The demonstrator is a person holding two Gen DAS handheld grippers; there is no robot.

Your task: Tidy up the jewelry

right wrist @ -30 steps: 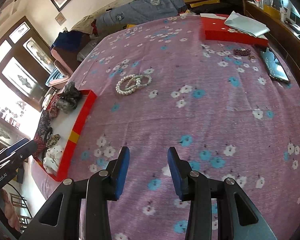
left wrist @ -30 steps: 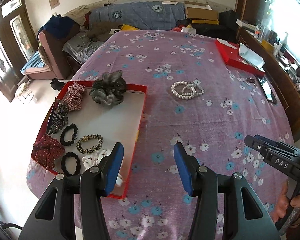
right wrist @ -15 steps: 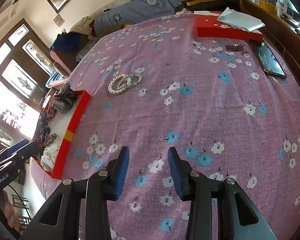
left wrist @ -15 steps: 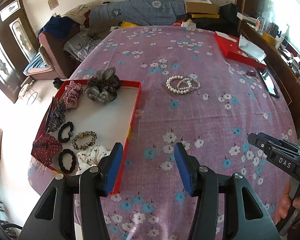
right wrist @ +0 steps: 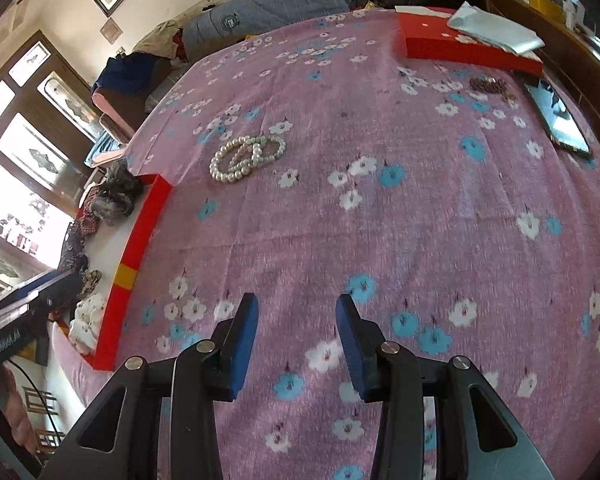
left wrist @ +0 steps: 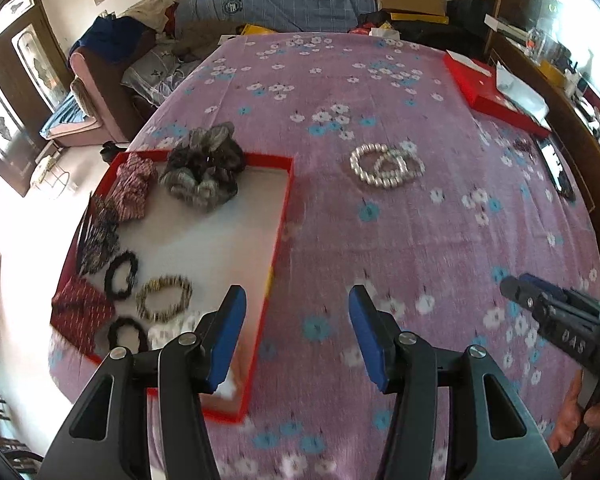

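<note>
Pearl bracelets lie in a small heap on the purple flowered bedspread, past both grippers. A red-rimmed tray with a white floor sits at the left and holds several scrunchies and hair bands, among them a grey scrunchie and a leopard-print band. My left gripper hangs open over the tray's right rim, nothing between its blue pads. My right gripper is open above bare bedspread, also empty. A dark beaded piece lies far right.
A red box lid with pale paper on it lies at the far right of the bed. A phone rests near the right edge. Folded bedding and boxes are piled at the head. A wooden sideboard runs along the right; a sofa and doors stand left.
Both grippers have drifted forward and down over the bed, so the tray and pearl bracelets sit larger and closer in view. Jaw openings look unchanged.
</note>
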